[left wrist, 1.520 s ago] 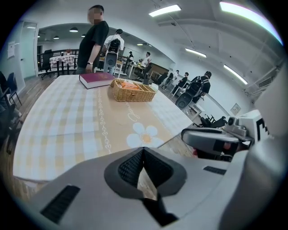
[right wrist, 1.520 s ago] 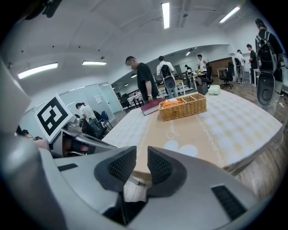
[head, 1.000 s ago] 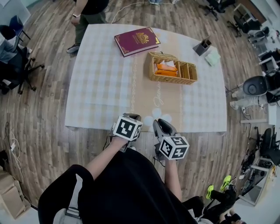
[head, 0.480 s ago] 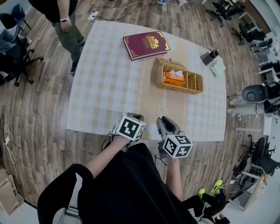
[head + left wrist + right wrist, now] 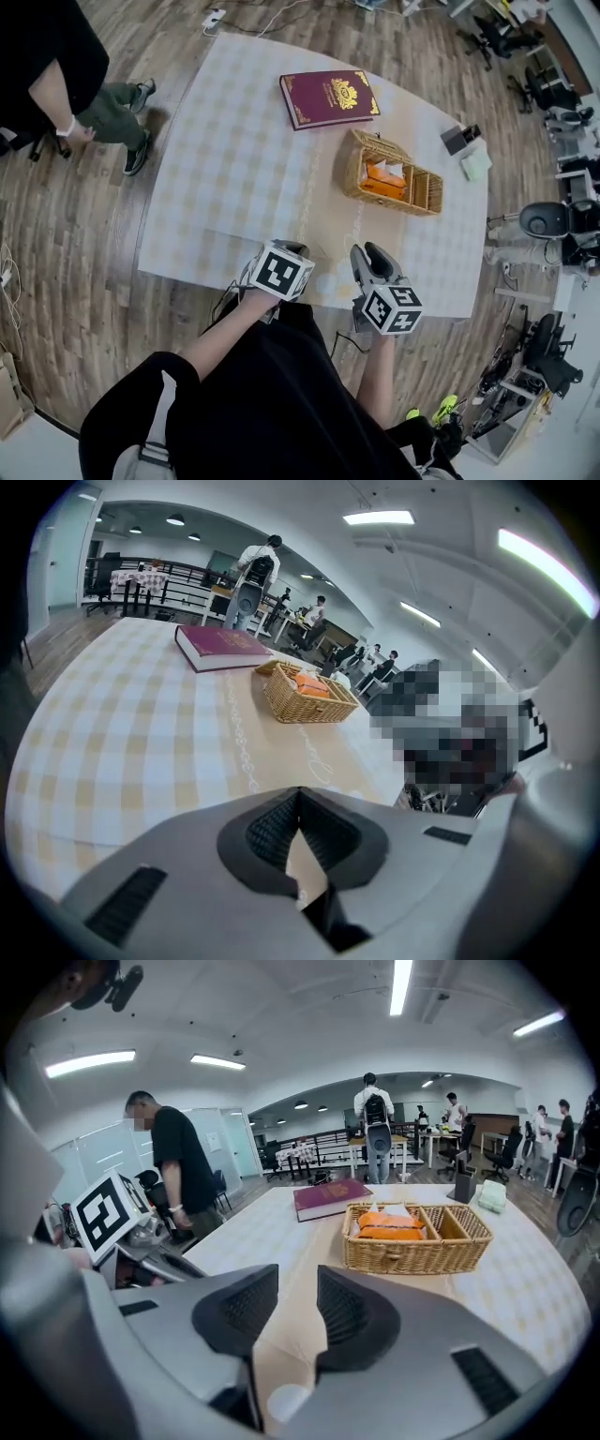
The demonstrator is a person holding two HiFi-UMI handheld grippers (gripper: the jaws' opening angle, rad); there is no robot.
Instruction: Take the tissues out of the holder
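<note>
bystander (image 5: 54, 56): cut by left edge | tissues (image 5: 382, 182): partly hidden inside holder (image 5: 380, 146)

Bright ceiling strip lights (image 5: 401, 983), soft shadows, fisheye-bent edges, dark corners

Black short-sleeved top (image 5: 272, 394), loose fit. Grey strap (image 5: 159, 417) over shoulder. Left gripper (image 5: 298, 801): smooth grey shell, black ribbed pads. Right gripper (image 5: 297, 1302): same grey, same black pads. Left cube (image 5: 277, 272), right cube (image 5: 391, 309): white, bold black square markers.
</note>
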